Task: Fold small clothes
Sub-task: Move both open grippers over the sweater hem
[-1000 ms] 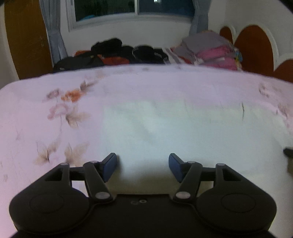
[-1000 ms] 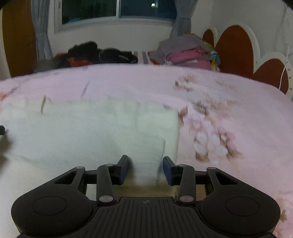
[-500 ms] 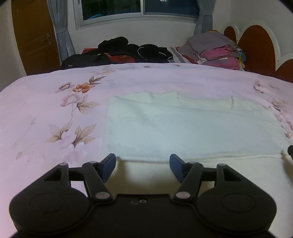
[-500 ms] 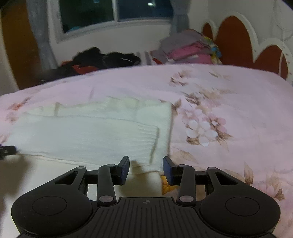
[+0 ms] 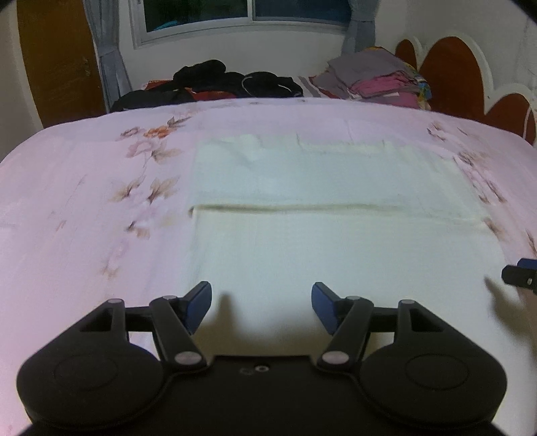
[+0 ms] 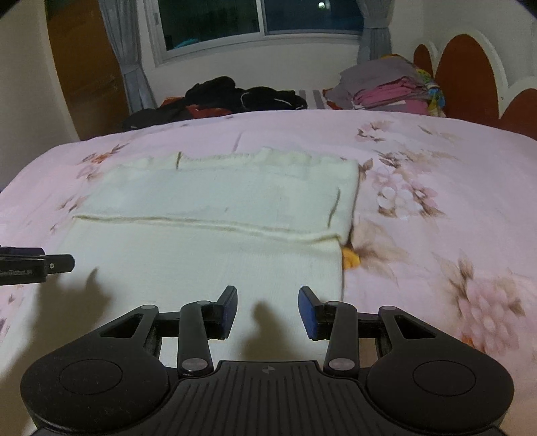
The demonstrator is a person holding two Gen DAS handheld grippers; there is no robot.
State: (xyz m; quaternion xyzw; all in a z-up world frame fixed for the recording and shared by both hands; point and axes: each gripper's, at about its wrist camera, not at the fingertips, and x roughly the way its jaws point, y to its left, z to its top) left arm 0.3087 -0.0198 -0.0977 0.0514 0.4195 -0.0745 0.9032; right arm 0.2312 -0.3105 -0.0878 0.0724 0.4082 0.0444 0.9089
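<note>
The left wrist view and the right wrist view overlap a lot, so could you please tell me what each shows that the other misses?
Only the left wrist view shows the sheet's bare stretch left of the cream garment. Only the right wrist view shows the garment's right edge and the orange flower beside it. Both show the floral sheet, the dark clothes pile, the folded stack and each open hand-held gripper: left, right.

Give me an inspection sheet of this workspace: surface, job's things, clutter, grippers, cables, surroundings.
Surface: bed with pink floral sheet, smooth.
Job's things: cream knit garment lying flat, a folded layer's edge running across it.
Clutter: dark clothes heap and stack of folded clothes at the far side.
Grippers: left gripper and right gripper both open above the garment's near part, nothing between the fingers.
Cables: nothing seen.
Surroundings: window with grey curtains, wooden door, scalloped headboard.
</note>
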